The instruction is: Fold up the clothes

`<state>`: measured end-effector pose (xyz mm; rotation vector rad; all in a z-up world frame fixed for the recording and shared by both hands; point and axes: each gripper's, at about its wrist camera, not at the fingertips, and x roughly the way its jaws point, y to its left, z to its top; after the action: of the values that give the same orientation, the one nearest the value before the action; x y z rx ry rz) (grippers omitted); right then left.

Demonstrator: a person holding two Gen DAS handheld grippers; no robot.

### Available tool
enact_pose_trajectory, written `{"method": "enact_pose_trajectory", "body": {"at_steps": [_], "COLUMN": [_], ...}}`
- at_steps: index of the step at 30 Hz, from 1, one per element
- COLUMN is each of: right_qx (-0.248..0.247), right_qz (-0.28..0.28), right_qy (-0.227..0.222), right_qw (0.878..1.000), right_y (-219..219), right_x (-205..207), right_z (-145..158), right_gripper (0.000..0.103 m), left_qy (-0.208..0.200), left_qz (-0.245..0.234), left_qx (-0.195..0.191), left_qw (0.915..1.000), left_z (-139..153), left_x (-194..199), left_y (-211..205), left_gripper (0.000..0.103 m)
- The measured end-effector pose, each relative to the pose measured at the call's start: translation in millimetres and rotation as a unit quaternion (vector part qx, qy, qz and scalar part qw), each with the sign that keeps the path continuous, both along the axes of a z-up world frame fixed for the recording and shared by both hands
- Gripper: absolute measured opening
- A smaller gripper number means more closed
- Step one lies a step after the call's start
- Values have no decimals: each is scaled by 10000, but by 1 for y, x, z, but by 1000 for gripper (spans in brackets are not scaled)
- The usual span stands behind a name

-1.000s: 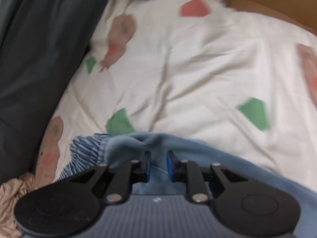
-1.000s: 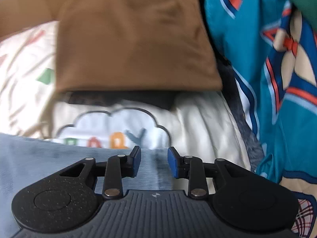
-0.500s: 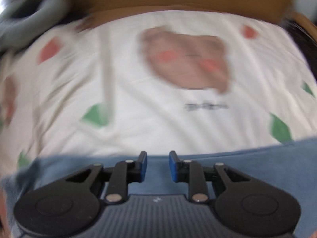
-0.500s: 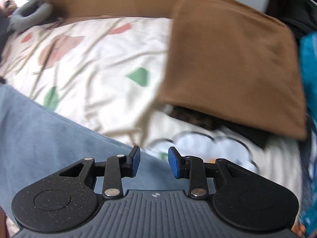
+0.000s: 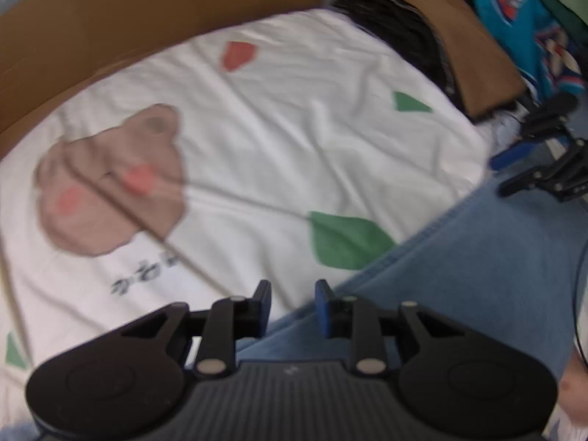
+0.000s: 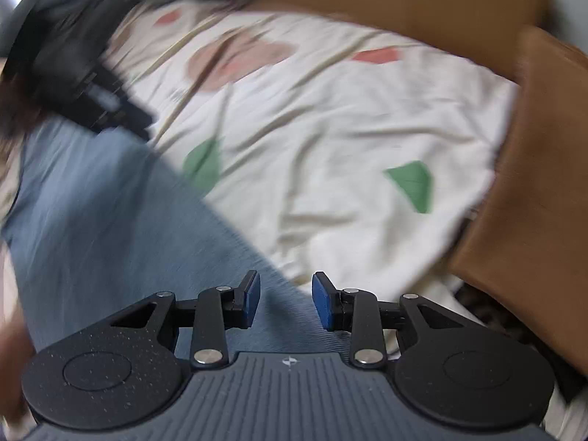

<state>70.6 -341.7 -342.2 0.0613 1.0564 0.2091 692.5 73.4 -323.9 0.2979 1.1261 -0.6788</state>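
On the sheet (image 5: 294, 139): one blue garment (image 5: 477, 275), two tools.

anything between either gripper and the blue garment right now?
Nothing visible. The blue garment lies directly under the left gripper and the right gripper, both with jaws apart, with its edge running between the fingers. The white printed sheet beyond is bare.
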Motion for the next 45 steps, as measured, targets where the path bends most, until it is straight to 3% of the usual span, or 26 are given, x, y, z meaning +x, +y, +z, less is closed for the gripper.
{"method": "enact_pose_trajectory", "body": {"at_steps": [5, 10, 16, 20, 25, 27, 29, 31, 38, 45], "right_qx": [-69, -137, -363, -391, -618, -633, -645, -642, -710, -757], "right_qz": [426, 852, 1241, 1287, 1358, 1307, 1253, 1216, 963, 694], "right_qy": [73, 146, 107, 36, -161, -217, -273, -284, -332, -69], "right_qw": [9990, 9962, 9915, 9909, 9887, 9892, 9896, 9901, 9923, 9947], "right_y": [11, 21, 29, 28, 35, 36, 36, 36, 32, 28], "right_x": [6, 12, 9, 5, -3, -4, -6, -6, -4, 8], "right_z": [-7, -14, -12, -8, -2, 0, 2, 3, 7, -22], "right_gripper": [38, 38, 10, 2, 0, 0, 0, 0, 0, 2], "left_qy": [27, 195, 319, 301, 233, 190, 138, 63, -168, -32], "left_qz": [-575, -838, -1241, -1410, -1565, -1573, -1561, -1621, -1489, -1353], "left_qx": [-104, -242, -412, -283, -183, -181, -223, -234, -425, -291], "left_qw": [9983, 9960, 9909, 9891, 9872, 9872, 9874, 9865, 9878, 9904], "left_z": [-6, -15, -16, -21, -25, -24, -22, -19, -5, -31], "left_x": [-4, -1, -7, -10, -11, -10, -10, -12, -13, -10], "left_y": [-20, -35, -49, -58, -64, -64, -64, -64, -58, -64], "left_gripper": [28, 28, 28, 30, 28, 21, 4, 1, 0, 2]}}
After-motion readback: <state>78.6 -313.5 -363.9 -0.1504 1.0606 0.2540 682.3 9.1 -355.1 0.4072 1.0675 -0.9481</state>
